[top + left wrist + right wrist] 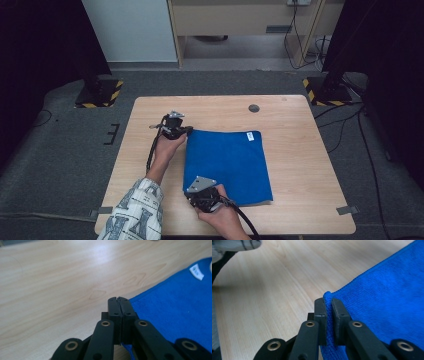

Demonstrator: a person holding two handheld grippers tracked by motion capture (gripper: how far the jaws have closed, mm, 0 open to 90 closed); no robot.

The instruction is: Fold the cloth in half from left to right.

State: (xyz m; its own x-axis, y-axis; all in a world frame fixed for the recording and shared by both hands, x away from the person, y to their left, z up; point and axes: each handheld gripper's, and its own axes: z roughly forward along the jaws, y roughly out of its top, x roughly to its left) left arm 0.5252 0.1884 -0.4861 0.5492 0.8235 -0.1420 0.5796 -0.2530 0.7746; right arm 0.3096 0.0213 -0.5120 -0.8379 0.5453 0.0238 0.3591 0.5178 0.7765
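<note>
My bench in a lab recording bay

I work at a bare wooden table (295,150) on grey carpet (60,150), flanked by black stand bases with yellow-black hazard tape (99,93), tape marks on the floor, loose cables (345,127) trailing, plain cabinetry (240,25) behind.

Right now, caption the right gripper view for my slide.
Right gripper pinching the folded blue microfibre cloth's corner above the light wooden table.

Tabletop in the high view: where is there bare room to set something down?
The light wooden tabletop is bare right of the folded blue microfibre cloth and along the far edge, up to the small dark round grommet. The near-left side is crowded by both hands' tongs.
</note>
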